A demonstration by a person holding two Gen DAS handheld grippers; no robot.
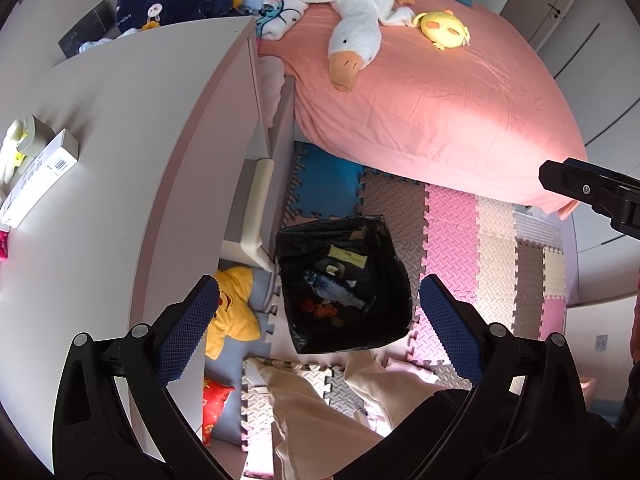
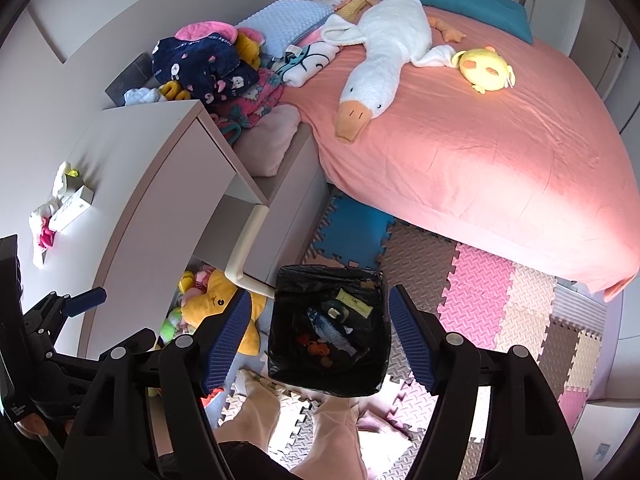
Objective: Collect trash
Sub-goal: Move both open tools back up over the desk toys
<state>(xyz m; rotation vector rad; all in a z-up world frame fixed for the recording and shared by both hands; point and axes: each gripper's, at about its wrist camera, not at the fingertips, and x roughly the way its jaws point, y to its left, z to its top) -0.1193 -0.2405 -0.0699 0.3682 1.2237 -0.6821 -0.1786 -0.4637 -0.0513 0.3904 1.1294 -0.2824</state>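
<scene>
A bin lined with a black bag [image 1: 394, 304] stands on the foam mat floor, straight below both grippers. Inside it lie a blue toy fish [image 1: 332, 286], a yellow wrapper [image 1: 348, 258] and small orange bits. My left gripper [image 1: 320, 280] hangs wide open above the bin with nothing between its blue pads. The right wrist view shows the same bin [image 2: 280, 344], fish [image 2: 330, 330] and wrapper [image 2: 354, 304]. My right gripper [image 2: 319, 294] is also open and empty over the bin. Each gripper shows at the edge of the other's view.
A pale desk [image 1: 120, 160] on the left carries a white box [image 1: 40, 176] and crumpled bits. Plush toys, including a yellow star [image 1: 232, 312], lie under it. A pink bed [image 1: 440, 100] with a white goose plush fills the back. A person's legs [image 2: 256, 412] stand at the bin.
</scene>
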